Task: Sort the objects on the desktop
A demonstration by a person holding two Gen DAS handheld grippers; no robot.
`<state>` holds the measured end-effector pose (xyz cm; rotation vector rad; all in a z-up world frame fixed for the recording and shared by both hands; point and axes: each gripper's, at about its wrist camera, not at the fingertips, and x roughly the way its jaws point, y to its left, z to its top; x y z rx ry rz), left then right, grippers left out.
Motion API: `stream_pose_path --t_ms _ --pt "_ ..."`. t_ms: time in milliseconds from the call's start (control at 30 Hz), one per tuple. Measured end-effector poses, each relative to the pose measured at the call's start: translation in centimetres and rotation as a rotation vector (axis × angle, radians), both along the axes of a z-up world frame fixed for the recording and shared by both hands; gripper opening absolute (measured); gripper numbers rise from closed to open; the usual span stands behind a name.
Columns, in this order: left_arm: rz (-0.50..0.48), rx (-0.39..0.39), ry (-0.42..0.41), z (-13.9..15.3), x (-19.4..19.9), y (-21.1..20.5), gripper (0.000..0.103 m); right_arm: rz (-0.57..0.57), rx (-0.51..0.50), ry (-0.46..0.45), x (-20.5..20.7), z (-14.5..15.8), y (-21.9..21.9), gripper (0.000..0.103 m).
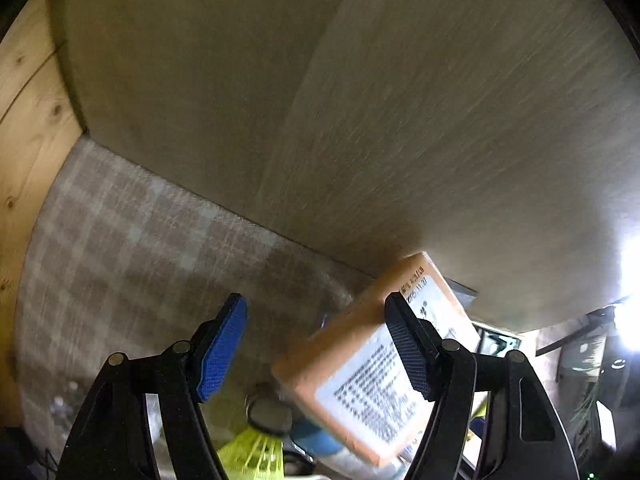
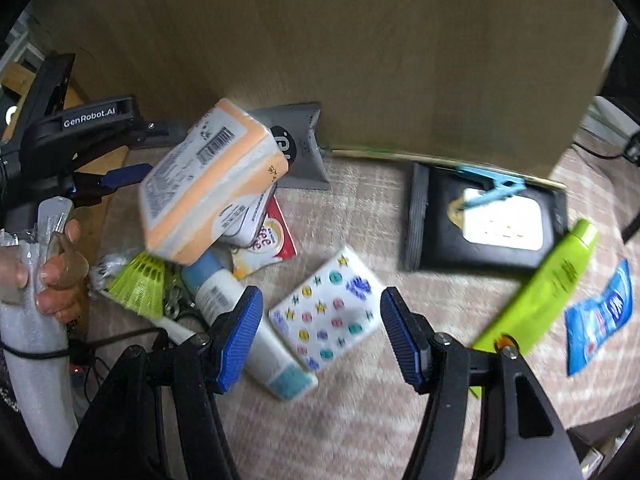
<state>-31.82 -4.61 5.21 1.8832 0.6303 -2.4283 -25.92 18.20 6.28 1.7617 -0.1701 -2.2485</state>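
risk of drop: orange packet [image 2: 208, 184] tilted in mid-air above clutter, touching only one pad of spread left claw [image 1: 316, 346]. right claw [image 2: 320, 340] spread, empty, over patterned pack [image 2: 326, 314].

Dim, motion-blurred, right-edge glare, fisheye warping

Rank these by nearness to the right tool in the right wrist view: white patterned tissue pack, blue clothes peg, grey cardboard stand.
1. The white patterned tissue pack lies between the open fingers of the right tool.
2. The blue clothes peg is farther back on the right, in the black tray.
3. The grey cardboard stand stands farthest, against the wooden board.
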Motion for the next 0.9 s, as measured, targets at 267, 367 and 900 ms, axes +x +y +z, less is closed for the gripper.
stream_pose_path --t_ms 267,367,900 --pt "0.026 0.011 0.023 -0.9 -0.6 0.1 0.078 0.015 0.068 -0.019 -2.2 -2.6 -1.5 0.06" --pt "0.086 0.008 0.012 -1.5 -0.5 -0.7 0.078 0.016 0.05 -0.028 -2.4 -2.8 -1.5 0.06" --pt "-0.167 0.018 -0.082 -4.9 3.9 8.6 0.078 0.125 0.131 -0.025 -0.4 -4.0 -2.7 0.061"
